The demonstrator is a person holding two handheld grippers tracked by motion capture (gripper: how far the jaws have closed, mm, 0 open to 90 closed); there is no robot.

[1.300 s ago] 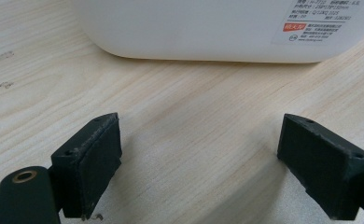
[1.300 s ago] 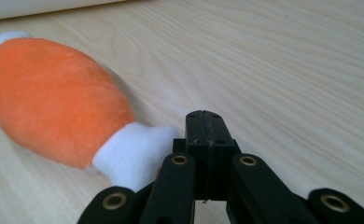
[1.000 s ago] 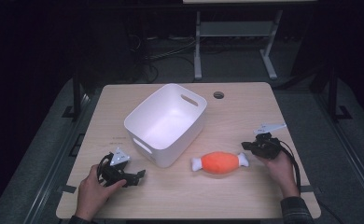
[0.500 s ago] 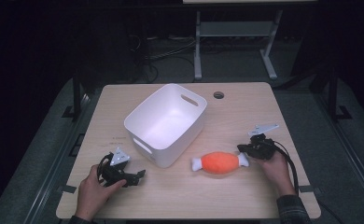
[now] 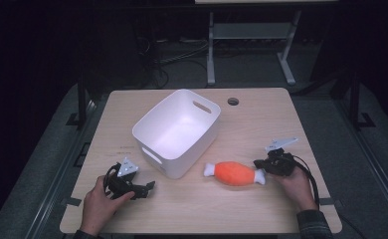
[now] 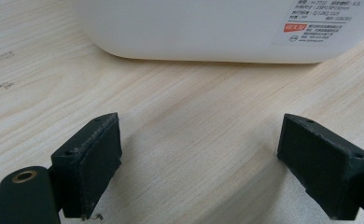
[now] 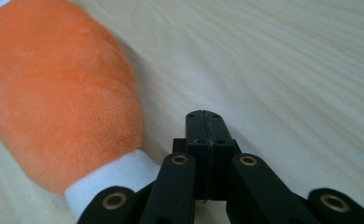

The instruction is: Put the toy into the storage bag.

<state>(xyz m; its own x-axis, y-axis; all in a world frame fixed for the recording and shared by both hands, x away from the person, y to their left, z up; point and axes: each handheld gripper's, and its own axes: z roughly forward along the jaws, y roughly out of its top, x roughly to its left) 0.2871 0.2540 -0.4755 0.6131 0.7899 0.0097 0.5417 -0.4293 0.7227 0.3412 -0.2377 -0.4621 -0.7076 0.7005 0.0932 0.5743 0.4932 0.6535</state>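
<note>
A: Quick one. Right gripper sits at the white end of the orange plush toy, jaws pressed together on nothing, just beside the cuff in the right gripper view.

B: So where's the toy?

A: Flat on the table, at about 4 o'clock from the white bin, apart from it.

B: Advice for the pickup?

A: My call: spread the jaws first, then come in toward 9 o'clock over the narrow white end or the neck, not the fat middle. Soft plush, so squeeze deep or it slips.

B: Left gripper?

A: Jaws wide apart, empty, resting near the bin's front corner at roughly 7 o'clock. It could steady the bin for the drop.
</note>
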